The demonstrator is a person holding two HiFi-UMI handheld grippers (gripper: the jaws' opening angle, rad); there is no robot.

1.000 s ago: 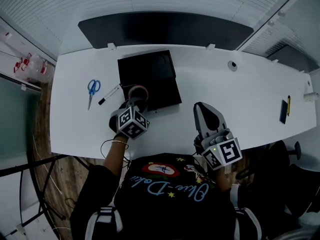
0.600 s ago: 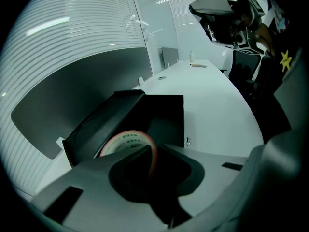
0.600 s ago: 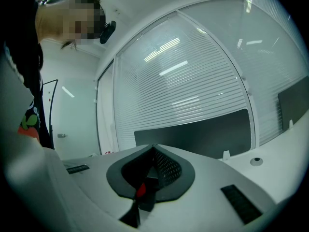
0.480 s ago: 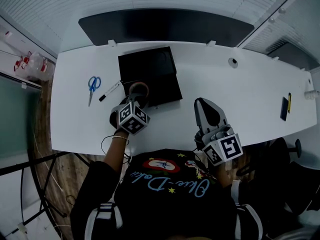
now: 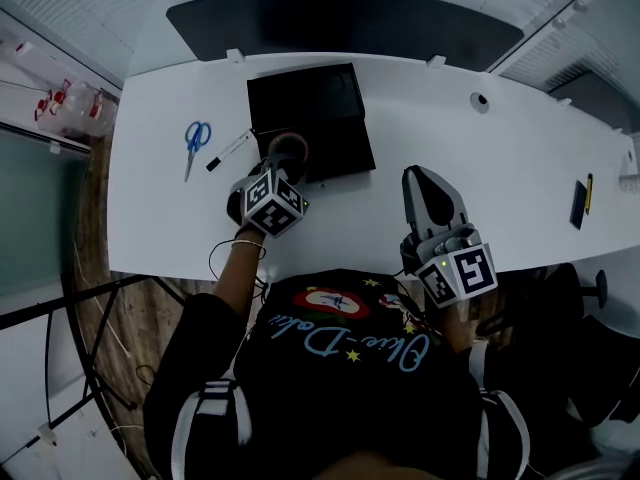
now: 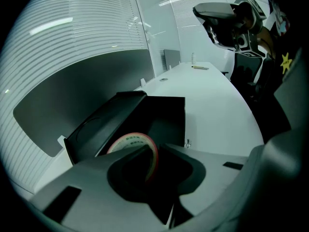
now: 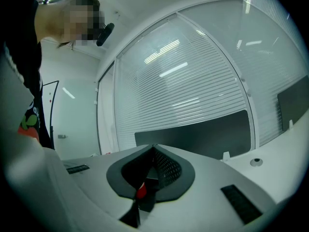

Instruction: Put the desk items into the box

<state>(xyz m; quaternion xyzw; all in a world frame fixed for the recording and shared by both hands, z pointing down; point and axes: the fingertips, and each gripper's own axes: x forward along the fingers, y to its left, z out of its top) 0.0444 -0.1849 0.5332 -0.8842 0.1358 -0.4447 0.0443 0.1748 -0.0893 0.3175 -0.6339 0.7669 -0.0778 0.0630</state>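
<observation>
- Pink-edged tape roll [image 6: 131,140] stands on edge between the left tongs [image 6: 155,151]. It is at the near side of the open black box [image 6: 166,112], which sits on the white table [image 5: 450,158].
- Left tongs have just been opening. The roll is between the pads, but a dark gap shows on one side of it, so we read the grip as let go, not clamped.
- Right tongs [image 7: 153,148] are closed tip to tip with nothing in them. They are held near the table's front edge, well apart from the box.
- Handling, roll: we judge it light and stiff, a hollow ring with smooth flat faces. Pinching across the two faces suits it. Freed on edge, it may roll inside the box.
- Outside the box, to its left, lie blue-handled scissors [image 5: 196,138] and a marker [image 5: 230,150], both flat on the table.
- Handling, scissors: rigid, heavier, low-lying. We would take them across the handles or at the pivot.
- Handling, marker: light, round, slippery, apt to roll. A grip across mid-barrel seems best.
</observation>
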